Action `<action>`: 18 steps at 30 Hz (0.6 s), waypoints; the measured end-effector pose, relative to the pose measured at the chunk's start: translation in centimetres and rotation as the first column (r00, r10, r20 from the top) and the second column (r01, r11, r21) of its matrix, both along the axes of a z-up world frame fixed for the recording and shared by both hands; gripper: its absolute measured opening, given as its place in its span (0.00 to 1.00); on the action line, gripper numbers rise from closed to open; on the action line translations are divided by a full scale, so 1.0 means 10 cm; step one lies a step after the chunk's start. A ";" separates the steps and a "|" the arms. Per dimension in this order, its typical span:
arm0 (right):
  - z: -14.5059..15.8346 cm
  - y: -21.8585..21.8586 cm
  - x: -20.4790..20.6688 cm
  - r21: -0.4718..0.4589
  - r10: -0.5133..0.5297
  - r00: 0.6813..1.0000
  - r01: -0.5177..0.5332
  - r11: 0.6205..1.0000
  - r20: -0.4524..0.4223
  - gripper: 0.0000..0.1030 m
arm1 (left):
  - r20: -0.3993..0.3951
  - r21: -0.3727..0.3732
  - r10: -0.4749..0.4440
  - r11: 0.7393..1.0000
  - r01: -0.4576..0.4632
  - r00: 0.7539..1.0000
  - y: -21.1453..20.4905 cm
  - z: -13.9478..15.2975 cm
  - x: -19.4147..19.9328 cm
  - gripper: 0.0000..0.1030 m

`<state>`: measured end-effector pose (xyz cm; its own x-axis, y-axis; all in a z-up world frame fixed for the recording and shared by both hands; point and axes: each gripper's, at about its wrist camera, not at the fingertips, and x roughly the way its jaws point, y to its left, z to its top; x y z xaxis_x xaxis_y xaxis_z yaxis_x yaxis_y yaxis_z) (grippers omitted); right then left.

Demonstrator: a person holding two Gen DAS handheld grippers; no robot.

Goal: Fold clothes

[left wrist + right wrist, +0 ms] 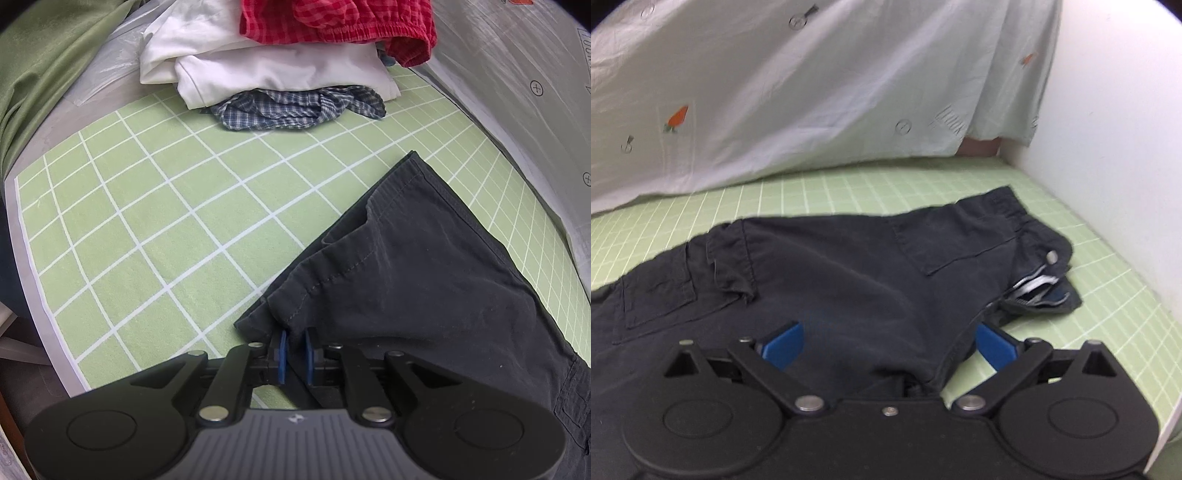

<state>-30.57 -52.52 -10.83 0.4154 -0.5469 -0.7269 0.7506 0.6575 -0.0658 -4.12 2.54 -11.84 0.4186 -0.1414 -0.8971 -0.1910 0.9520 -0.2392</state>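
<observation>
Left gripper (294,356): the blue pads stand close together with a fold of dark cloth pinched between them. It is clenched on the hem end of the black shorts (424,266). From this gripper the garment runs away forward and to the right, its long axis diagonal across the green grid mat (147,221), one leg edge ending near the far right of the mat.

Right gripper (888,341): the blue pads are spread wide, released, with the seat and crotch seam of the shorts bulging up between them. Cloth lies between the jaws but is not pinched. From here the waistband, with its snap button (1051,256) and open fly, lies forward and to the right; a cargo pocket (661,295) lies to the left.

Judgement: the left gripper is the one engaged at the leg end, and the right is nearer the waist. Any fold along the long axis turns on that hem-to-waist line. Whether the shorts are already folded once cannot be settled.

A pile of other clothes (280,62) sits at the far end of the mat, well apart.
</observation>
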 end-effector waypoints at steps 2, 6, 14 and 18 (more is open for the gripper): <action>-0.25 -0.01 0.06 0.083 0.024 0.999 -0.020 0.996 -0.046 0.97 | 0.004 -0.012 0.000 1.000 0.001 1.000 0.01 0.01 -0.01 0.22; -0.33 0.09 0.07 0.056 0.061 0.994 -0.056 0.997 -0.095 0.97 | 0.013 -0.065 0.027 0.998 -0.026 1.000 0.09 0.07 -0.06 0.33; -0.33 -0.09 -0.15 0.204 -0.057 0.998 0.061 0.977 -0.029 0.98 | 0.064 0.008 0.081 0.997 -0.082 0.995 0.11 0.16 -0.18 0.53; -0.34 -0.13 -0.26 0.265 -0.112 0.994 0.106 0.958 0.006 0.98 | 0.091 -0.012 0.084 0.996 -0.083 0.992 0.17 0.18 -0.16 0.56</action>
